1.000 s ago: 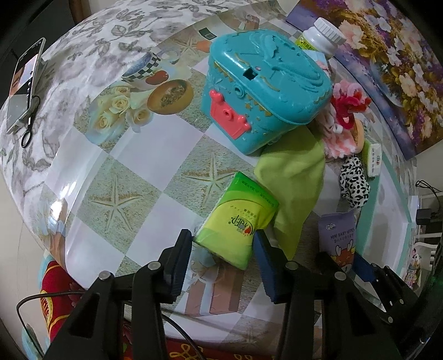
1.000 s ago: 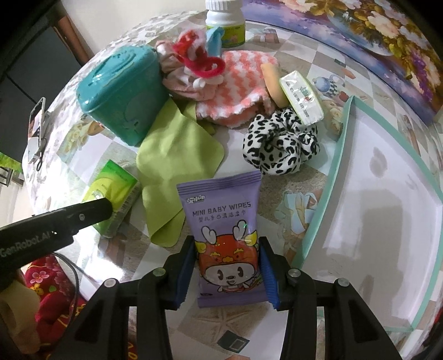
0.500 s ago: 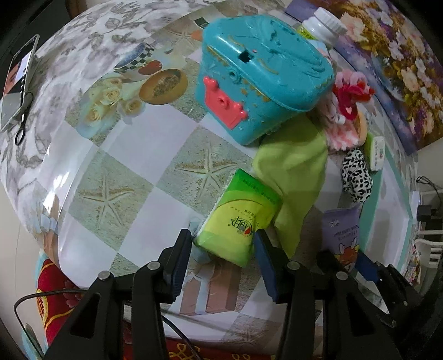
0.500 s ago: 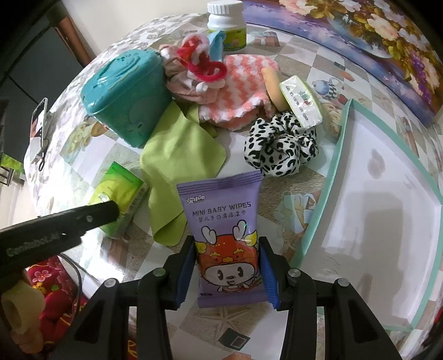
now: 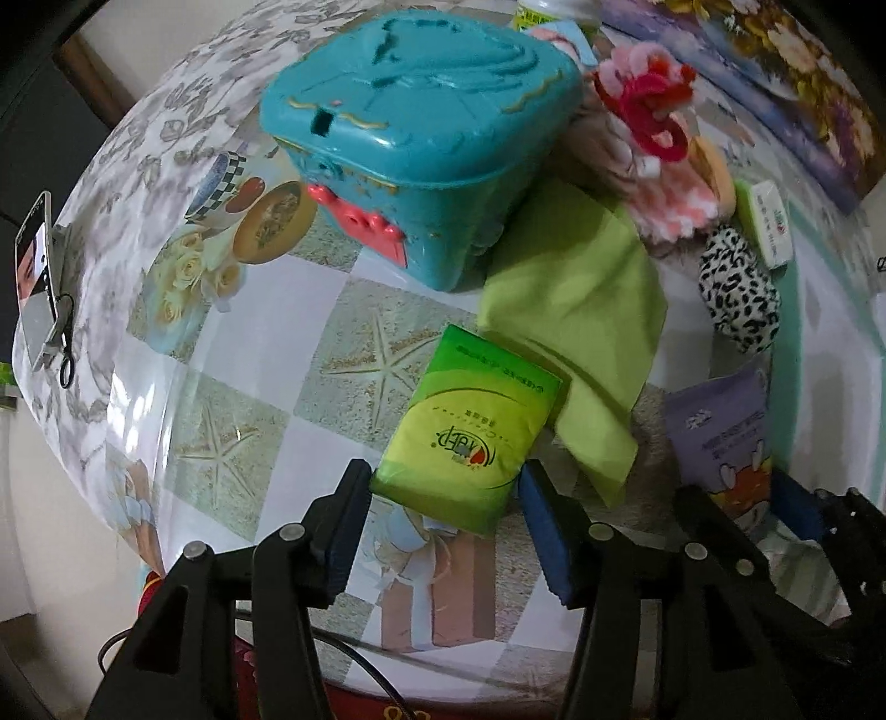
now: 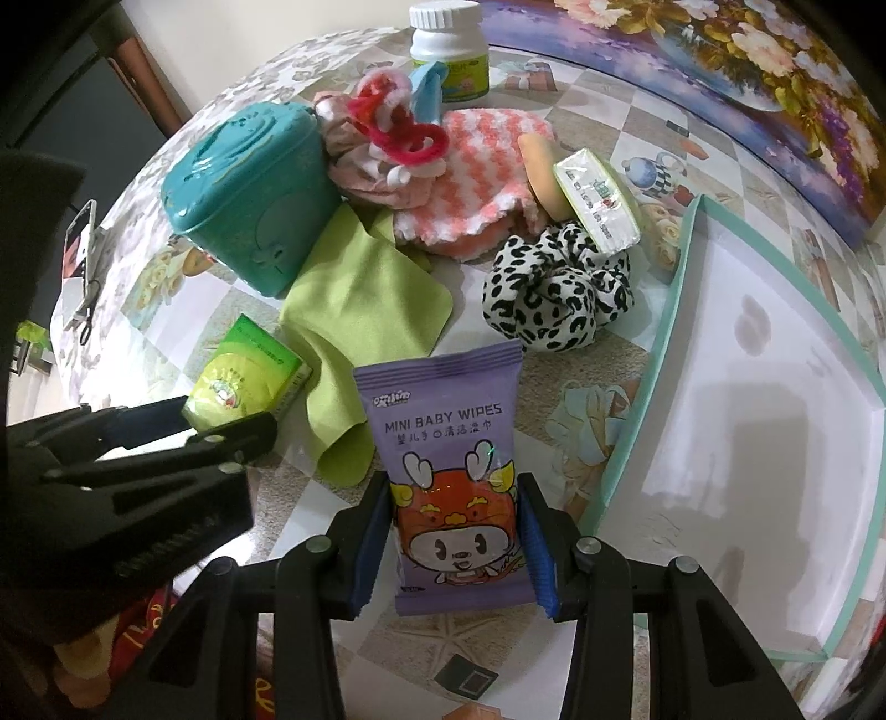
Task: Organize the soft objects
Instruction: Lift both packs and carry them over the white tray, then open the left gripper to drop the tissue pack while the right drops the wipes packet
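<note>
Two tongs: one soft pack sits between the fingers of each, both near the tabletop's front edge.
Left tongs (image 5: 443, 498): spread about as wide as the tissue pack; the near end of the pack sits between the tips, its left corner at the left pad, a slim gap at the right pad. Whether the pads press it, I cannot tell.
Tissue pack (image 5: 470, 437): green, lying flat and aslant on the tabletop (image 5: 249, 387), far corner touching the green cloth.
Right tongs (image 6: 451, 531): closed against both long edges of the wipes pack, pads touching the wrapper.
Wipes pack (image 6: 448, 459): purple, lower half between the fingers, upper half reaching toward the scrunchie; judged held by its sides so that the flat pouch does not fold.
Tray (image 6: 664, 332): white with a teal rim, bare, just right of the wipes pack; judged the likely place for sorted goods.
Cloth (image 6: 354, 310): green, limp, one edge under or against the teal box (image 6: 249, 199), a tail running down between the two packs.
Scrunchie (image 6: 554, 299): leopard print, between cloth and tray, a small packet (image 6: 598, 205) leaning on it.
Heap behind: pink-and-white knit piece (image 6: 476, 183) and red hair tie (image 6: 398, 127), touching one another; bottle (image 6: 448, 50) at the back.
Progress: judged early, nothing in the tray.
</note>
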The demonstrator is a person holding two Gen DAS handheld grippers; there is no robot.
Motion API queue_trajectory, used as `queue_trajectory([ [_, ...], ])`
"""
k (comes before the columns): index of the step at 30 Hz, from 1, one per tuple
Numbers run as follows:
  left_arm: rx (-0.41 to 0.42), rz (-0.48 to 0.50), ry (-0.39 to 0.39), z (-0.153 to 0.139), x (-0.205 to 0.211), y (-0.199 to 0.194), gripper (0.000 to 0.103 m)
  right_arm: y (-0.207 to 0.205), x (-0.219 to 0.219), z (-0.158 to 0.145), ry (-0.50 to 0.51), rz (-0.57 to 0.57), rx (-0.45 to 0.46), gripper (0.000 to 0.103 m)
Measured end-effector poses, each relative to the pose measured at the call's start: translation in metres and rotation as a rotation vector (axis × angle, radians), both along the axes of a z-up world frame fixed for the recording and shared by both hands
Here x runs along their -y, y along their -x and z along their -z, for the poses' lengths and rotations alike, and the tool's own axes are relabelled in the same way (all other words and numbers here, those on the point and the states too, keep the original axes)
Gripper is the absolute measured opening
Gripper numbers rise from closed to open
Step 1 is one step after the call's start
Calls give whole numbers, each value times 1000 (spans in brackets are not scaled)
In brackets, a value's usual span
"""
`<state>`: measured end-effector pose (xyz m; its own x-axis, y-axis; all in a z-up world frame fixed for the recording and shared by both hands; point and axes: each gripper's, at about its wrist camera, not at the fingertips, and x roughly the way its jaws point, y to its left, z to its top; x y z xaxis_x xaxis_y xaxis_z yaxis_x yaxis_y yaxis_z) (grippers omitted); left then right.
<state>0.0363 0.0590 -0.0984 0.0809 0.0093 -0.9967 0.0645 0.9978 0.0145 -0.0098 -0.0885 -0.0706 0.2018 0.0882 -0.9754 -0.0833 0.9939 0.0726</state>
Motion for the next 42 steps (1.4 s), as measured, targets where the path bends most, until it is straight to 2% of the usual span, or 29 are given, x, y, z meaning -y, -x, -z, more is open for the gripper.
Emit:
queue_trajectory([
  [2, -8, 2, -19, 7, 9, 0, 55, -1, 1, 1, 1, 1, -5, 47],
  [8, 2, -32, 9, 9, 1, 6, 54, 0, 2, 3, 2, 5, -8, 47],
  [12, 52, -71, 49, -12, -14, 12, 54, 0, 7, -2, -20, 18, 5, 47],
  [18, 129, -54, 75, -45, -10, 22, 54, 0, 19, -22, -77, 58, 53, 47],
  [22, 187, -2, 77, -69, 12, 26, 54, 1, 32, -37, -96, 105, 80, 47],
  [27, 205, 62, 93, -82, 46, 23, 54, 0, 55, -51, -65, 195, 129, 47],
  [33, 215, 156, 107, -88, 92, 29, 55, 9, 110, -54, 28, 364, 145, 47],
  [42, 242, 312, 146, -83, 169, 44, 55, 35, 192, -51, 86, 615, 138, 47],
])
